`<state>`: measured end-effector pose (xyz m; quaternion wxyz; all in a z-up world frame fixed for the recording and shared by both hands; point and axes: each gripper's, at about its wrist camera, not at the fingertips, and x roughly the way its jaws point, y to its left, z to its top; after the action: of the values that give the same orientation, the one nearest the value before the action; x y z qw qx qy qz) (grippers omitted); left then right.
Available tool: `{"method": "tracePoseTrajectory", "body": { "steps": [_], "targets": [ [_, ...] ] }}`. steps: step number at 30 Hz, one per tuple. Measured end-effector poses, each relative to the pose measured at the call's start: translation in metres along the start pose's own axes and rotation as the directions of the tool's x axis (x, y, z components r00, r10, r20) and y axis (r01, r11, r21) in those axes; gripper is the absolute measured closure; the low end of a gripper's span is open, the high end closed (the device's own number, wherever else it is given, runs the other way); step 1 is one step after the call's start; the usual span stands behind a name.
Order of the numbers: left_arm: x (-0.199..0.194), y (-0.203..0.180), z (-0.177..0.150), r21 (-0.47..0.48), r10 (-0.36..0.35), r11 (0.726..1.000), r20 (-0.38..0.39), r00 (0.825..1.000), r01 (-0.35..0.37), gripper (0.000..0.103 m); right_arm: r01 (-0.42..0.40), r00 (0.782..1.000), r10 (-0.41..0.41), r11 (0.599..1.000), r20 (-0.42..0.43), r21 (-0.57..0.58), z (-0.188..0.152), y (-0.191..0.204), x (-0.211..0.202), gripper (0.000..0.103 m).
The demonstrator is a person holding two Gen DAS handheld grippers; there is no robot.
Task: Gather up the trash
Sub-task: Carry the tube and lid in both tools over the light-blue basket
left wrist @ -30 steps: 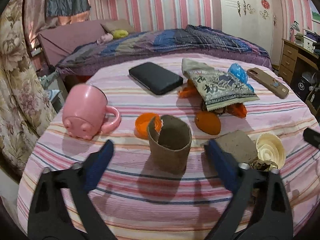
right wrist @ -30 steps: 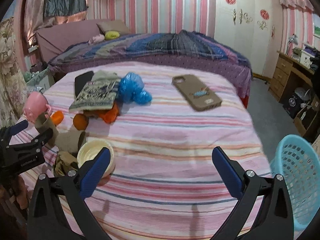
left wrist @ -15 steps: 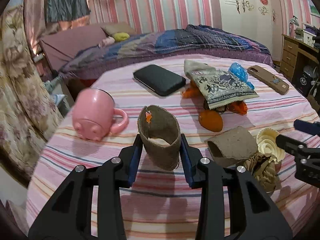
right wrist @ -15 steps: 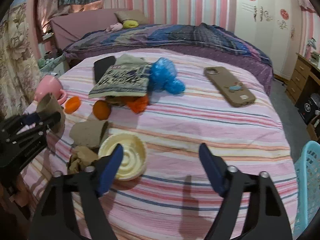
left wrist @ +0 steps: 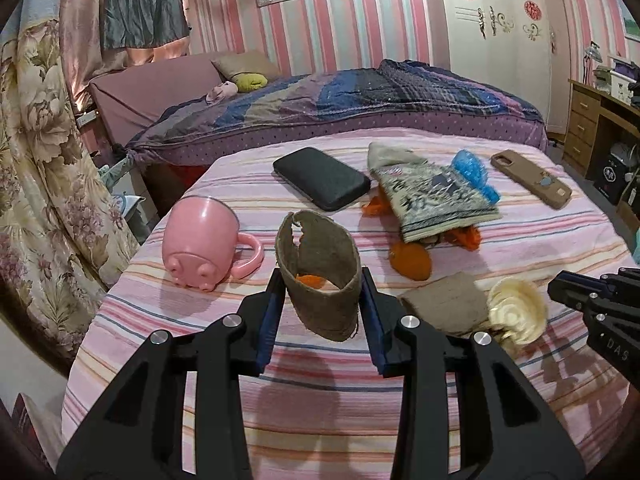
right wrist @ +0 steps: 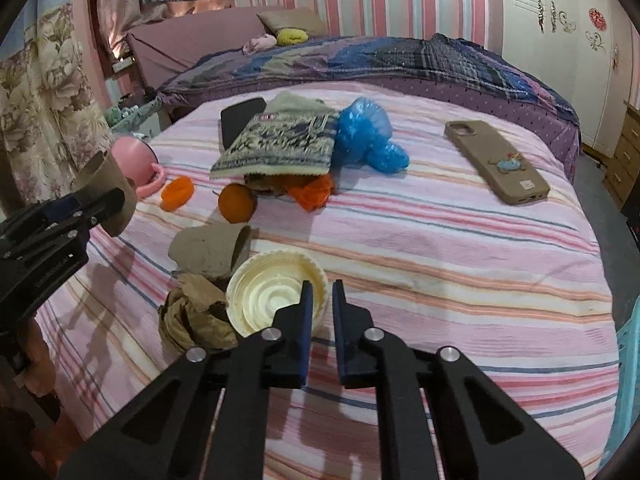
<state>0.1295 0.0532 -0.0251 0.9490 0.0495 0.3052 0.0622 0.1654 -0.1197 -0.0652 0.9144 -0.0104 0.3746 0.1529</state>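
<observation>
A torn brown paper cup [left wrist: 320, 248] with a bit of orange peel inside hangs just above the striped bedspread [left wrist: 360, 392], squeezed between the pads of my left gripper [left wrist: 322, 276]. In the right wrist view the same cup [right wrist: 116, 184] shows at the far left. My right gripper [right wrist: 323, 286] is shut on the near rim of a cream plastic lid [right wrist: 272, 296], which rests on the bedspread and looks slightly tipped in the left wrist view [left wrist: 516, 308]. A flattened brown cup [right wrist: 208, 246] and crumpled brown paper [right wrist: 192, 320] touch the lid's left side.
Orange peels [right wrist: 236, 208], a blue plastic bag [right wrist: 364, 136] and a patterned pouch [right wrist: 280, 144] lie mid-bed. A pink mug [left wrist: 200, 240], a black case [left wrist: 320, 178] and a brown phone case [right wrist: 496, 160] lie around them. A light blue basket [right wrist: 628, 360] stands off the bed's right edge.
My left gripper closed on the brown cup and raised it off the bedspread. My right gripper came in to the cream lid and closed on its rim.
</observation>
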Motion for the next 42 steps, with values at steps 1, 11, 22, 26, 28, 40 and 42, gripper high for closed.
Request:
{"method": "tracePoseTrajectory", "body": {
  "steps": [1,11,22,26,28,40,42],
  "targets": [
    [-0.002,-0.002,0.001,-0.002,-0.002,1.000,0.003,1.000,0.002,0.067,0.008,1.000,-0.008,1.000,0.012,0.001,0.000,-0.005,-0.006,0.093],
    [-0.012,-0.031,0.001,0.047,0.012,0.999,0.039,0.999,-0.013,0.067,-0.026,0.999,0.023,0.996,0.030,0.086,0.003,-0.039,-0.022,0.083],
    [-0.002,-0.007,-0.001,0.015,0.056,0.998,0.005,0.998,-0.056,0.067,-0.004,0.999,0.004,1.000,-0.037,-0.012,0.006,0.004,0.017,0.049],
    [-0.004,-0.005,0.000,0.020,0.073,0.997,0.019,0.997,-0.073,0.067,-0.024,0.997,0.023,1.000,-0.075,-0.017,0.003,0.011,0.030,0.077],
    [-0.004,-0.005,0.000,0.020,0.065,0.998,0.018,0.998,-0.066,0.067,-0.015,0.998,0.013,0.999,-0.062,-0.041,0.004,0.014,0.027,0.078],
    [-0.018,-0.020,0.002,0.024,0.039,0.999,0.038,0.999,-0.040,0.067,0.009,1.000,-0.009,1.000,0.010,-0.002,0.005,-0.020,-0.009,0.096],
    [-0.023,-0.028,0.004,0.033,0.022,0.999,0.050,0.999,-0.023,0.067,0.020,1.000,-0.020,1.000,0.024,0.010,0.003,-0.033,-0.024,0.096]
  ]
}}
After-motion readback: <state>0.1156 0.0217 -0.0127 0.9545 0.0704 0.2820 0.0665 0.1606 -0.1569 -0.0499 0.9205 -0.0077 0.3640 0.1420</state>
